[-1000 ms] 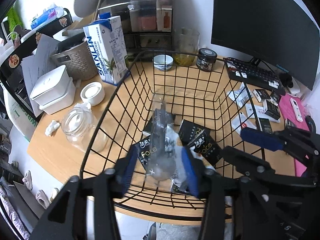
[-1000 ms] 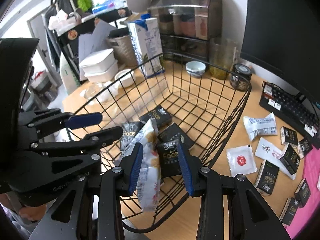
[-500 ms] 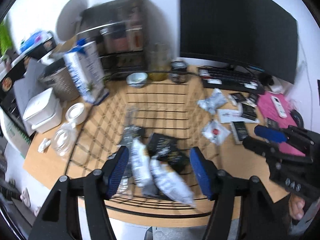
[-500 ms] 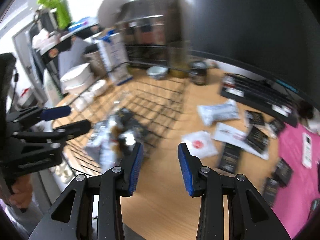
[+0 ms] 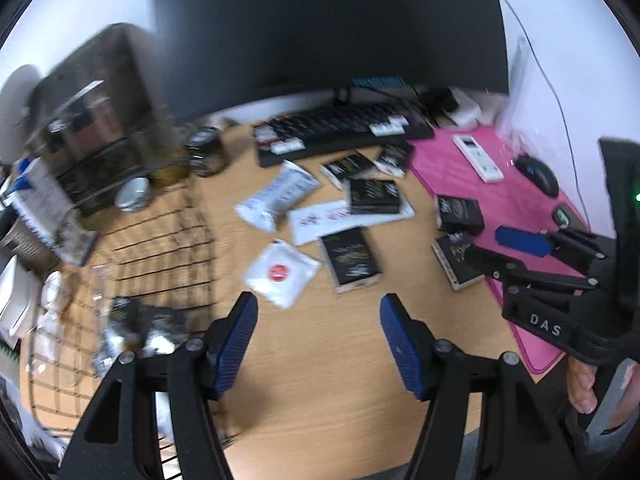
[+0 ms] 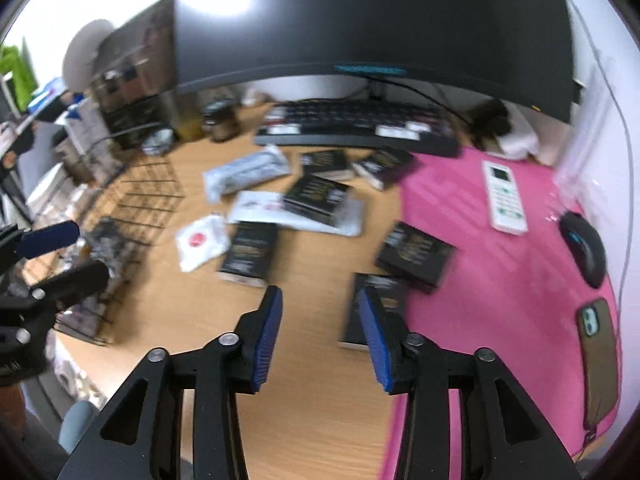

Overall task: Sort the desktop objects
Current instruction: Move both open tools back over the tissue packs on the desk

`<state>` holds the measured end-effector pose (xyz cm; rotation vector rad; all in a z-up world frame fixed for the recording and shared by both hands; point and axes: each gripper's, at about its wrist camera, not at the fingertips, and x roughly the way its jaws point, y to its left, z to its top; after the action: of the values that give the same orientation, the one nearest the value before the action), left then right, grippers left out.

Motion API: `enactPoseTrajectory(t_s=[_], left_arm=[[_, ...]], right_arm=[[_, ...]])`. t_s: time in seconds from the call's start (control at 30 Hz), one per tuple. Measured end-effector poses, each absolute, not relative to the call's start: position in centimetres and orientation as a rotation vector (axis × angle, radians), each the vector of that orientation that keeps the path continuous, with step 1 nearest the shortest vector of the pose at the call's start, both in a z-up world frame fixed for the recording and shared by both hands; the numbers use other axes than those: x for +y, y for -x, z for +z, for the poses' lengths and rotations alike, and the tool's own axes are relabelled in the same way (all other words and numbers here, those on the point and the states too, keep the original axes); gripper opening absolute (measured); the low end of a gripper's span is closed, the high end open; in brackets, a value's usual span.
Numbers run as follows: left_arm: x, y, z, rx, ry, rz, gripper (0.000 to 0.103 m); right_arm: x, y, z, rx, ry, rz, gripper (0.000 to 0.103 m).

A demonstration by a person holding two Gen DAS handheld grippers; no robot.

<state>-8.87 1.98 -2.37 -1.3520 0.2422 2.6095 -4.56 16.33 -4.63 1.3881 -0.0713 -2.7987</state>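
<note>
My left gripper (image 5: pixel 319 304) is open and empty above bare wood, just right of the black wire basket (image 5: pixel 168 240), which holds several dropped packets (image 5: pixel 136 332). Ahead of it lie a white packet with a red dot (image 5: pixel 282 272) and a black box (image 5: pixel 350 260). The jaws of my right gripper (image 6: pixel 320 294) are opening with nothing between them. It hangs over the desk at the edge of the pink mat (image 6: pixel 500 280), with a black box (image 6: pixel 384 284) just beyond its right finger. More black boxes (image 6: pixel 414 254) and white pouches (image 6: pixel 244 174) lie scattered behind.
A keyboard (image 6: pixel 352 128) and a dark monitor (image 6: pixel 360 20) stand at the back. On the pink mat lie a white remote (image 6: pixel 504 196), a black mouse (image 6: pixel 584 248) and a phone (image 6: pixel 598 360). A jar (image 5: pixel 206 152), a carton and a dark organiser crowd the back left.
Both grippers let their packets drop into the basket and swung right, away from it, towards the loose boxes and pouches. The right jaws stand wider than before.
</note>
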Motion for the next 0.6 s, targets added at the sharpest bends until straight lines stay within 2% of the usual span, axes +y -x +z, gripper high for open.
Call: enactPoseTrajectory(t_s=[0.17, 0.3, 0.47, 0.6], left_arm=[[4.7, 11.4, -5.5, 0.274, 1.414, 2.552, 0.070], [6.0, 13.2, -7.5, 0.297, 1.448, 2.540, 0.075], [6.5, 15.0, -9.3, 0.324, 1.493, 2.539, 0.076], [6.0, 16.5, -10.8, 0.296, 1.542, 2.541, 0.076]], right_arm=[[19.3, 4.8, -7.0, -0.106, -1.465, -2.822, 0.047], [20.2, 5.1, -8.8, -0.155, -1.500, -2.791, 0.051], [19.5, 5.7, -10.3, -0.122, -1.507, -2.771, 0.053], [19.3, 6.1, -10.4, -0.136, -1.476, -2.781, 0.059]])
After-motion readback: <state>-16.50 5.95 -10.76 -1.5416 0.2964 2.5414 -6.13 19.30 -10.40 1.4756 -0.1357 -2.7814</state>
